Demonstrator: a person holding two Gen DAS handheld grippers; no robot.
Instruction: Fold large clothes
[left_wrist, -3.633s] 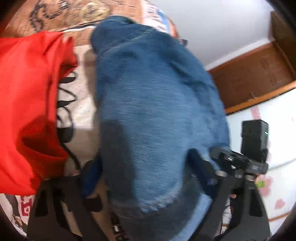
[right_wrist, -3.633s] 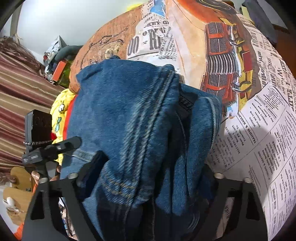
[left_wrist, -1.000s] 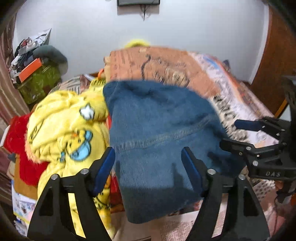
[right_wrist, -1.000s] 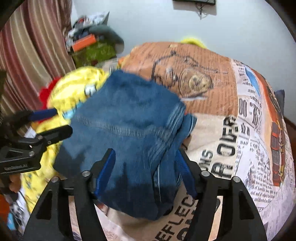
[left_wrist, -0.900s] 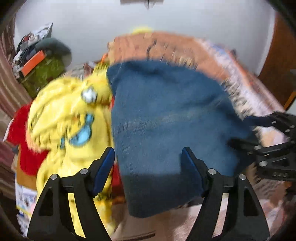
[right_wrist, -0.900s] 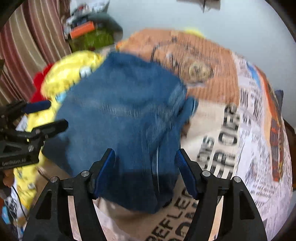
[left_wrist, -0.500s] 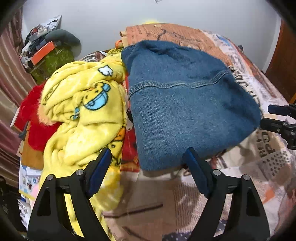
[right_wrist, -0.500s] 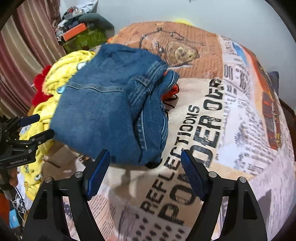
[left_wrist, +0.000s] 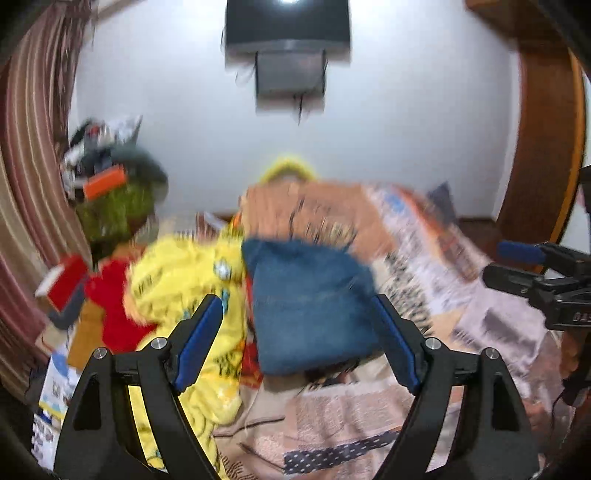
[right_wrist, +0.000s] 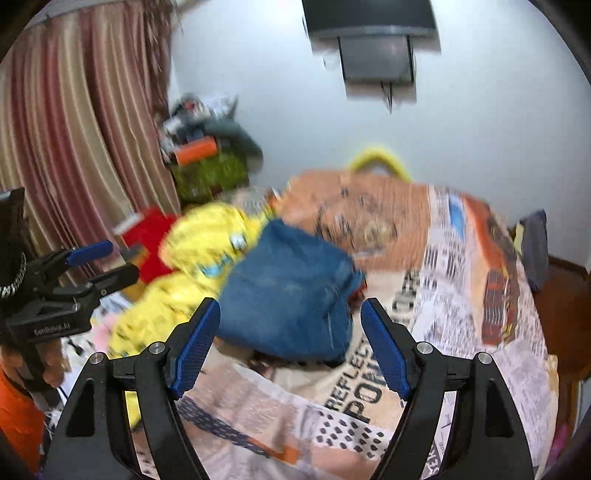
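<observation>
The folded blue jeans (left_wrist: 310, 306) lie on the bed's newspaper-print cover, next to a yellow blanket. They also show in the right wrist view (right_wrist: 288, 302). My left gripper (left_wrist: 295, 332) is open and empty, held back from and above the jeans. My right gripper (right_wrist: 290, 332) is open and empty too, also back from the jeans. Each gripper shows in the other's view: the right one (left_wrist: 517, 266) at the right edge, the left one (right_wrist: 99, 262) at the left edge. Both frames are motion-blurred.
A yellow cartoon blanket (left_wrist: 192, 280) and a red cloth (left_wrist: 110, 314) are piled left of the jeans. The newspaper-print bed cover (right_wrist: 461, 295) stretches right. A cluttered shelf (right_wrist: 207, 162) and striped curtain (right_wrist: 74, 147) stand at left. A wall-mounted screen (left_wrist: 288, 44) hangs above.
Both grippers let go of the jeans, which now lie on the bed. Both have pulled back and tilted upward, so the wall and screen have come into view.
</observation>
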